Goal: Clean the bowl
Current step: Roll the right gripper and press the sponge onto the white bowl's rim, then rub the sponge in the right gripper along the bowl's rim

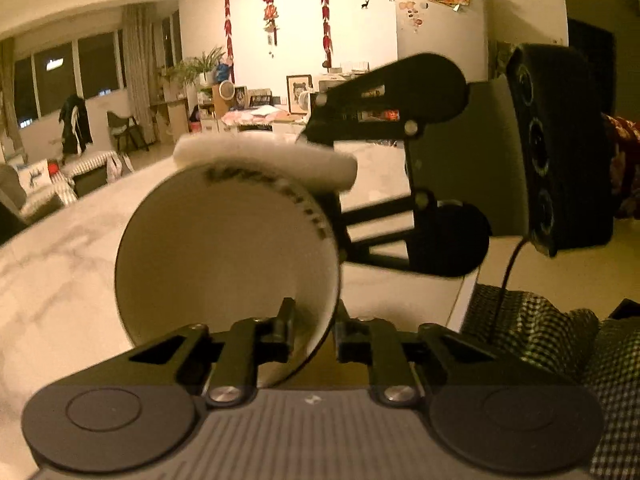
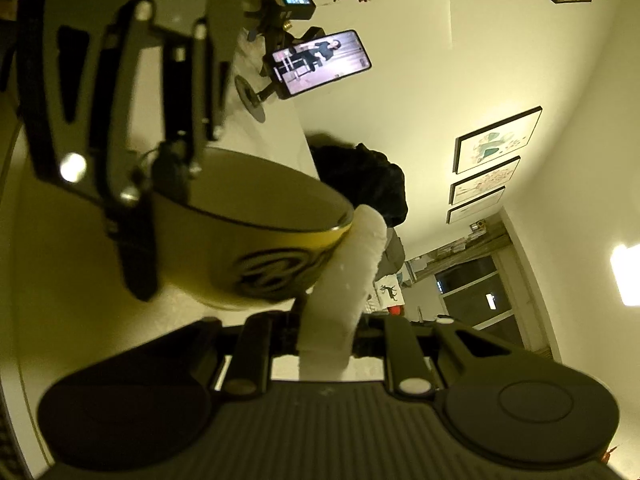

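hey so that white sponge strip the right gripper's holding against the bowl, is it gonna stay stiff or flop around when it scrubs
Probably floppy: the white sponge strip curves from the right gripper up to the bowl rim and drapes over it in the left wrist view. It looks soft and light, so it should bend rather than scrape. Pinched only at one end, its free end may wander.

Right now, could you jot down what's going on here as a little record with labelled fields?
Bowl: round yellow ceramic bowl with a dark pattern outside and a white inside, tilted on its side above the table
Left gripper: jaws straddle the bowl's rim, one finger inside, one outside
Right gripper: shut on a white spongy cleaning pad
Pad contact: lies against the bowl's rim
Surface: pale marble-look table
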A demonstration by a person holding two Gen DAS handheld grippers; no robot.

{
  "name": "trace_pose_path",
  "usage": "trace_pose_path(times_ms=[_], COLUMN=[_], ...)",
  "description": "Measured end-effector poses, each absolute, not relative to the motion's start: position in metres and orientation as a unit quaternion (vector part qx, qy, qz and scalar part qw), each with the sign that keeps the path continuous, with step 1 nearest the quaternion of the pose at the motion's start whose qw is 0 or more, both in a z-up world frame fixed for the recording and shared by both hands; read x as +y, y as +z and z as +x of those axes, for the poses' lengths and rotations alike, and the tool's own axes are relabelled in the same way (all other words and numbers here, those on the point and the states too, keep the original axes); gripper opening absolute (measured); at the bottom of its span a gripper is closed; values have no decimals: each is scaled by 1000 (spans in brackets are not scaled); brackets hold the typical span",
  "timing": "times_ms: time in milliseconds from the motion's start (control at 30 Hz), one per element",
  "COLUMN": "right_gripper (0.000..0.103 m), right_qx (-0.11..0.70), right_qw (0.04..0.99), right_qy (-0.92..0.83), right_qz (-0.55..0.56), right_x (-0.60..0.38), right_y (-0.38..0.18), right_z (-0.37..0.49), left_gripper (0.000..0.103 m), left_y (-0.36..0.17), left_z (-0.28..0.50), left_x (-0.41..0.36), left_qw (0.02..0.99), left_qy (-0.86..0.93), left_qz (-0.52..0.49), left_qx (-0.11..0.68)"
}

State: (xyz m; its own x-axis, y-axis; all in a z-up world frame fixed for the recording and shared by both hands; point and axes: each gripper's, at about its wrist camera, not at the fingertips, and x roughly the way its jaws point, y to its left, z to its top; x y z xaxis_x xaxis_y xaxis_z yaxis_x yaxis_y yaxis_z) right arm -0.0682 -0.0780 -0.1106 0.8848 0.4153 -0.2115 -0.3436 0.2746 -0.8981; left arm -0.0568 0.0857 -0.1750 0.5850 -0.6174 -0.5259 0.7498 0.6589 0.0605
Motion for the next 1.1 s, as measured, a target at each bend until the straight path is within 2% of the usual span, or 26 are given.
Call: trace_pose_path(times_ms=[167,367,1100], right_gripper=[20,20,20], right_qx=[-30,-24,-47], right_qw=[793,791,772], right_qy=[238,239,236], right_qz=[-560,-562,-588], right_x=[-78,-80,-75], right_y=[-115,-119,-121], right_z=[-64,-60,-56], left_gripper=[30,38,40], left_y=[-179,-181,-158], left_z=[-58,-37,-22], left_x=[87,97,104], left_qw=[874,869,873], left_qy=[-395,-412,-404], left_qz=[174,158,134], left_qx=[222,226,238])
